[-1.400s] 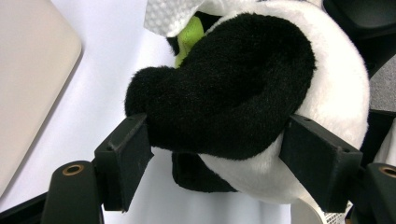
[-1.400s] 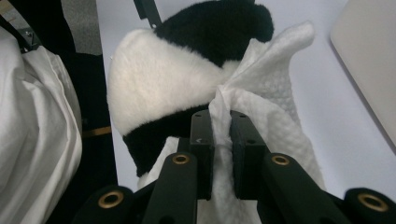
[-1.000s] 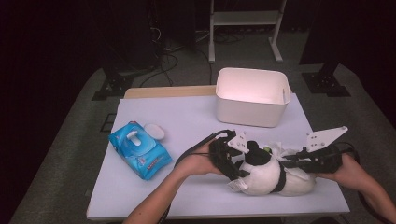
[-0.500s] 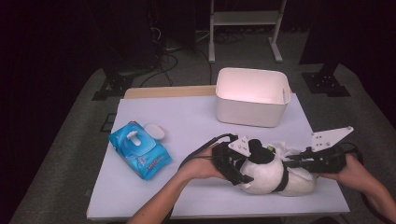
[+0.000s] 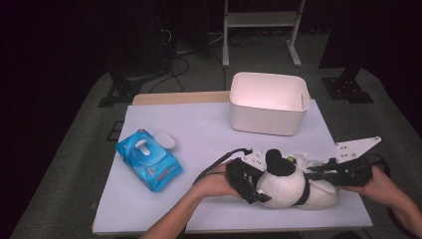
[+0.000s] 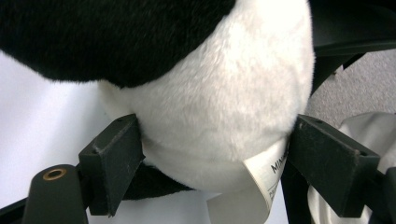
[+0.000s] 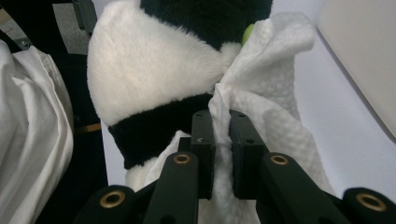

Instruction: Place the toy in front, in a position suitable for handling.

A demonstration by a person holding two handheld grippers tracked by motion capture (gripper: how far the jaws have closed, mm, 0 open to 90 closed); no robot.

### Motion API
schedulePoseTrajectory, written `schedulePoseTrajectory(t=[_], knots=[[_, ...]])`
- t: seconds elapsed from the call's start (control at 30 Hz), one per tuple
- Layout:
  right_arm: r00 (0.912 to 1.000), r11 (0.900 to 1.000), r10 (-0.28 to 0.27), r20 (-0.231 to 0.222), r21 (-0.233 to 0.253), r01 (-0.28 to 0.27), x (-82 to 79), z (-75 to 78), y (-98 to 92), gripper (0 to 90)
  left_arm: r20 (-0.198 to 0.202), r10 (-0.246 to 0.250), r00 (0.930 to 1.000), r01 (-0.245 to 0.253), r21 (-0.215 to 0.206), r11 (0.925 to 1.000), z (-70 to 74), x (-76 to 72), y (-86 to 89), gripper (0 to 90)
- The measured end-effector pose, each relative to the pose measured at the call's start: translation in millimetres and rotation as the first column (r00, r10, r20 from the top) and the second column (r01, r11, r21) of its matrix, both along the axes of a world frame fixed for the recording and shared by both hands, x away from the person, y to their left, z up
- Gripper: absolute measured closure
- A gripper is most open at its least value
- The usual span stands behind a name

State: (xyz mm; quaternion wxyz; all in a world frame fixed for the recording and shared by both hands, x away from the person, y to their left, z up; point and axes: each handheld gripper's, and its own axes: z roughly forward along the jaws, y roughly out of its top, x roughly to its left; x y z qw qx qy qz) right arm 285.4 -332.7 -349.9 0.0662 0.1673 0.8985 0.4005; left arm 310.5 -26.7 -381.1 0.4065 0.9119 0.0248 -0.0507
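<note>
At the left of the table a blue wipes pack is seen with its lid flipped open, well apart from the work. The left forearm is reached in from the near edge, angled to the right, and the left gripper is laid low on the table against the left side of the plush panda. In the left gripper view its jaws are spread wide and pressed on either side of the panda's white body, so the toy is clamped between them. The panda lies at the near right of the table, well in front of the white bin. The right gripper is held from the right, its jaws pinched on a white wipe pressed against the panda. Compared with a second ago, the panda and both grippers have been shifted slightly rightward.
</note>
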Motion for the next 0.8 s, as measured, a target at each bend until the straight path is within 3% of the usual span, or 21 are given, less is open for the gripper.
schedulePoseTrajectory(t=[0.23, 0.33, 0.43, 0.6, 0.8], knots=[[0.9998, 0.999, 0.008, -0.019, 0.036, -0.007, 1.4, -3.1, 7.3, 81.1, 0.026, 0.021, 0.9995, -0.02, -0.038, 0.9991, 2.1, 0.6, 1.5, 32.6], [0.9996, 0.998, 0.015, -0.024, 0.067, -0.014, 4.7, -3.0, 12.0, 81.3, 0.054, 0.024, 0.9982, -0.023, -0.019, 0.9996, 9.3, 0.1, 3.8, 33.4], [0.9996, 0.996, 0.024, -0.017, 0.091, -0.023, 9.4, -0.5, 18.2, 81.5, 0.056, 0.032, 0.9979, -0.032, -0.004, 0.9995, 15.5, 1.3, 9.1, 33.8], [0.9994, 0.989, 0.033, -0.012, 0.146, -0.031, 18.5, -0.1, 29.8, 81.9, 0.066, 0.065, 0.9957, -0.064, -0.01, 0.9979, 33.1, 5.2, 25.2, 34.0], [0.9983, 0.976, 0.058, -0.001, 0.209, -0.056, 27.8, 0.1, 47.9, 81.9, 0.116, 0.09, 0.9891, -0.091, 0.008, 0.9958, 61.7, 4.0, 44.7, 34.0]])
